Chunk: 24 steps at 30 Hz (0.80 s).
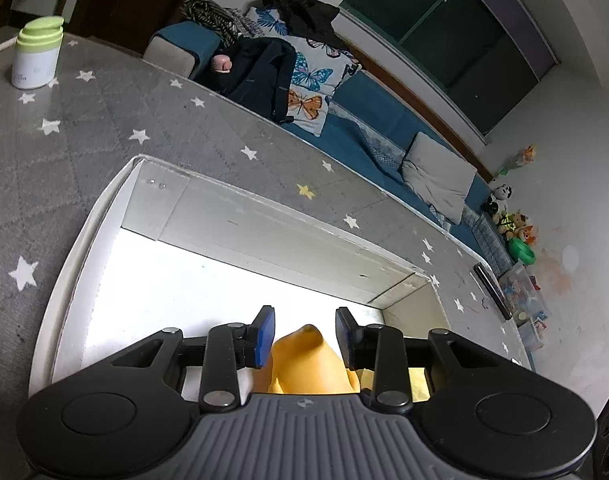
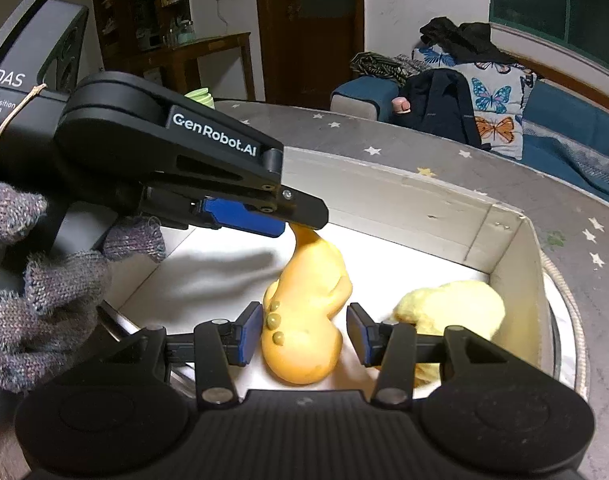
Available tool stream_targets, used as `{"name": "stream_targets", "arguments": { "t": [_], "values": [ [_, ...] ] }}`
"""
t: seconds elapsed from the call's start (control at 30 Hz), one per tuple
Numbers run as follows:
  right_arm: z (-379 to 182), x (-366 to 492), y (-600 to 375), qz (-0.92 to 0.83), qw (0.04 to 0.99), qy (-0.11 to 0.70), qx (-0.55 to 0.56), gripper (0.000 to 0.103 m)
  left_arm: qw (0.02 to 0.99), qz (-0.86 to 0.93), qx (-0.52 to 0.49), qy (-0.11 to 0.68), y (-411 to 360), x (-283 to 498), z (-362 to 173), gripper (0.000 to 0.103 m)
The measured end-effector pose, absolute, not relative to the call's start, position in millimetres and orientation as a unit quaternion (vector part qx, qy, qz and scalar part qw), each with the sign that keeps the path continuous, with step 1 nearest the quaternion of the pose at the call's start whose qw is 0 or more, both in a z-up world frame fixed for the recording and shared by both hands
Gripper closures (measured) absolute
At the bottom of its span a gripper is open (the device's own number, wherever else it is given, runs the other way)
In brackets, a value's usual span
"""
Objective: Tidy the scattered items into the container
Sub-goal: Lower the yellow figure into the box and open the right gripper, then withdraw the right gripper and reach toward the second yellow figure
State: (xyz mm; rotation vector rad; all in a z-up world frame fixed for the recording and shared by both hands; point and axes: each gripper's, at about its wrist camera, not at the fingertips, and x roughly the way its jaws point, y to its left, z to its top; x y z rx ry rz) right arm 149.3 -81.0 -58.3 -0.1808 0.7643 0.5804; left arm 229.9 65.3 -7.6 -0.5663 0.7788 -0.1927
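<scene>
- sitting on the star-print table, the white cardboard box (image 2: pixel 424 200) holds both toys.
- orange rubber toy (image 2: pixel 304 320): looks soft, light; left gripper (image 2: pixel 300 226) pinches its thin tip.
- right gripper (image 2: pixel 304 334), jaws wide, straddles its thicker body, the firmer hold.
- yellow plush (image 2: pixel 452 312) lies beside.

Two fisheye views, each looking forward along its own jaws. The left wrist camera sits close above the white box (image 1: pixel 240 216), facing the blue sofa (image 1: pixel 368 136). The right wrist camera looks down into the same box (image 2: pixel 384 196) from close range. Both share box, star-patterned tabletop (image 1: pixel 84 128) and sofa.
</scene>
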Motion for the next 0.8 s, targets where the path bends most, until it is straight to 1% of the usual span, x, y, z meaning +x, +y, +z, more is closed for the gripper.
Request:
{"name": "stream_targets", "arguments": {
  "t": [0.17, 0.2, 0.23, 0.27, 0.33, 0.53, 0.63, 0.67, 0.73, 0.8],
  "values": [
    [-51.6, 136.9, -86.2, 0.277, 0.890, 0.351, -0.086, 0.054, 0.888, -0.096, -0.259, 0.367, 62.0, 217.8, 0.6, 0.068],
    [-50.2, 133.7, -86.8, 0.276, 0.892, 0.348, -0.086, 0.053, 0.890, -0.096, -0.256, 0.366, 61.6, 215.0, 2.1, 0.068],
    [-48.7, 130.5, -87.6, 0.275, 0.893, 0.345, -0.087, 0.048, 0.891, -0.096, -0.253, 0.364, 61.1, 211.7, 3.9, 0.068],
    [-47.3, 126.7, -88.4, 0.275, 0.895, 0.341, -0.089, 0.046, 0.892, -0.098, -0.250, 0.363, 60.5, 208.5, 5.7, 0.068],
    [-44.2, 118.4, -89.9, 0.274, 0.898, 0.333, -0.092, 0.045, 0.895, -0.100, -0.245, 0.359, 59.0, 201.8, 9.4, 0.068],
    [-33.7, 96.0, -98.4, 0.267, 0.907, 0.312, -0.089, 0.034, 0.903, -0.107, -0.228, 0.349, 53.7, 178.1, 20.4, 0.068],
    [-29.3, 85.2, -102.9, 0.265, 0.911, 0.304, -0.086, 0.032, 0.906, -0.110, -0.219, 0.344, 51.2, 166.4, 24.8, 0.068],
    [-28.3, 81.6, -104.2, 0.264, 0.912, 0.301, -0.086, 0.027, 0.907, -0.111, -0.215, 0.343, 50.4, 162.5, 26.2, 0.068],
    [-26.3, 74.2, -106.7, 0.261, 0.915, 0.294, -0.087, 0.022, 0.910, -0.114, -0.209, 0.340, 48.7, 154.7, 29.1, 0.068],
    [-23.7, 65.8, -110.5, 0.258, 0.918, 0.287, -0.087, 0.020, 0.912, -0.117, -0.203, 0.338, 47.3, 146.8, 31.3, 0.068]
  ]
}}
